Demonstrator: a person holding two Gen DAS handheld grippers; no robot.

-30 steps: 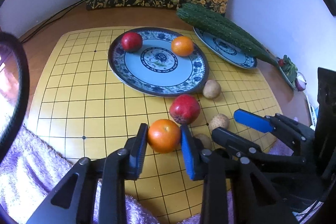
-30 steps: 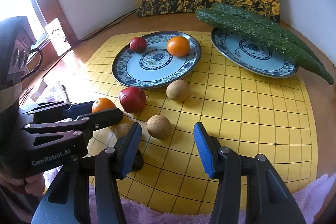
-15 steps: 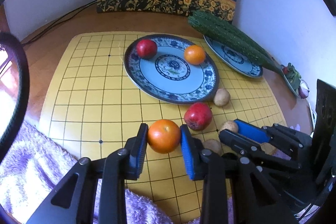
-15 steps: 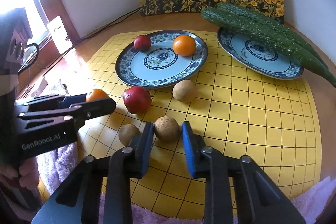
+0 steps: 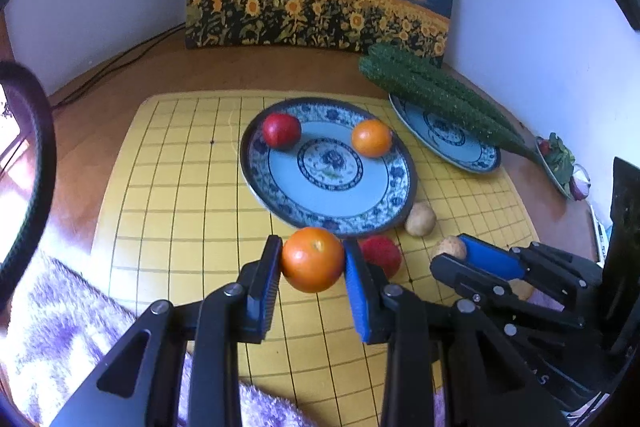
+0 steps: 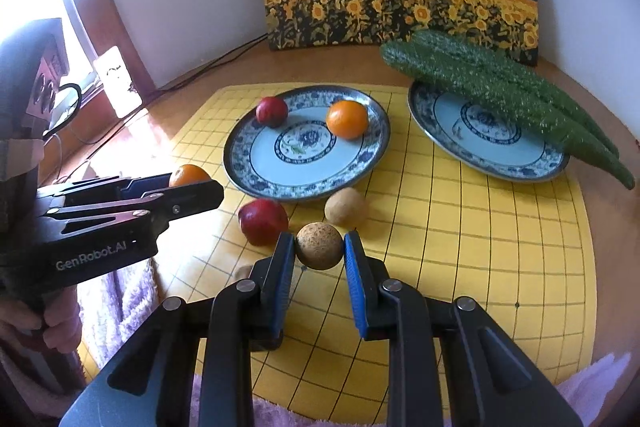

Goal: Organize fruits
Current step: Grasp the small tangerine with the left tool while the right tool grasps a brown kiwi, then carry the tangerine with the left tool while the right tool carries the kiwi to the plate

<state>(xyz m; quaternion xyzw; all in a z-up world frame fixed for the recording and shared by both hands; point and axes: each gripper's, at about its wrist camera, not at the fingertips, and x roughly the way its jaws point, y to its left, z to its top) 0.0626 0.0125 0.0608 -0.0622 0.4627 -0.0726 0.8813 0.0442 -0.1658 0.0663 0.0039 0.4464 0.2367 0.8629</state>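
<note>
Left gripper (image 5: 312, 259): I have its jaws clamped on an orange (image 5: 313, 259), which has come up off the mat (image 5: 168, 187) since a second ago and now hangs at the plate's 6 o'clock rim.
Plate (image 5: 280, 203): already carries a red fruit (image 5: 281, 130) at 11 o'clock and a second orange (image 5: 372, 137) at 1 o'clock; its centre and near half are free for my drop.
Loose fruit: a red one (image 6: 263, 221) and a brown one (image 6: 346, 206) lie just below the plate.
Right gripper (image 6: 319, 247): its jaws have just closed on a brown ball (image 6: 319, 245), apparently not yet lifted off the mat.
Meaning: I judge both fruits are secured; carrying to the plate comes next.
Room: the left gripper sits close at 9 o'clock of my right one, so I would move them one after the other.
</note>
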